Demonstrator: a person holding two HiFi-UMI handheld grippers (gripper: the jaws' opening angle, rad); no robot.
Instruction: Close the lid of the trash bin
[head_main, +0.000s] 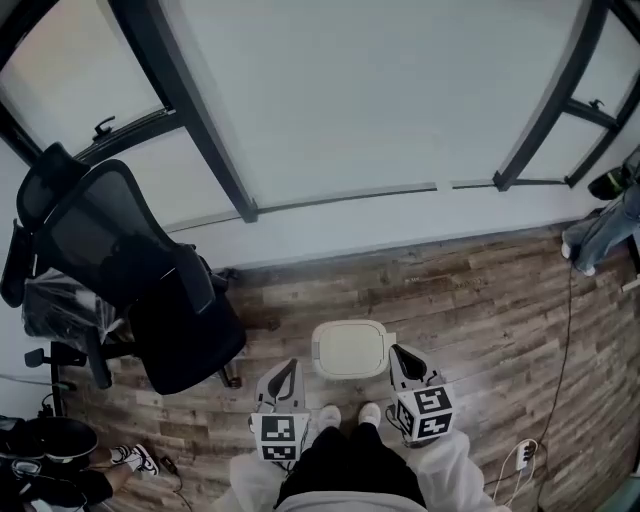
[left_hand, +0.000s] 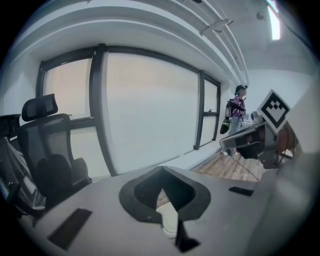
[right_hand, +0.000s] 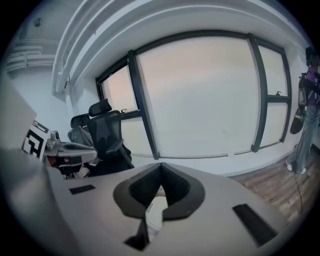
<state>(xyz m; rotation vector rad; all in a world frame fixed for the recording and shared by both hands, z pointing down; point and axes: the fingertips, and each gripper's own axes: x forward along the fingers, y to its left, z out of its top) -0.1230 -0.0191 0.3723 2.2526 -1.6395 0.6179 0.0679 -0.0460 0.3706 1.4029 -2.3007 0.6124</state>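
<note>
Now trash bin (head_main: 350, 349) sits between left gripper (head_main: 286, 372) and right gripper (head_main: 404, 360) — both closed.

Wood floor (head_main: 470, 295) under you holds the white trash bin (head_main: 350, 350), black office chair (head_main: 125, 255) at left, thin cable (head_main: 569, 330) at right.

You are standing in an office. A black mesh swivel chair (head_main: 130, 270) with a headrest sits left of your left gripper (head_main: 283, 372). Tall dark-framed windows (head_main: 380, 100) run ahead of both tools. On the wood-plank flooring (head_main: 480, 290), a white power strip (head_main: 522, 455) lies right of your right gripper (head_main: 400, 358).
</note>
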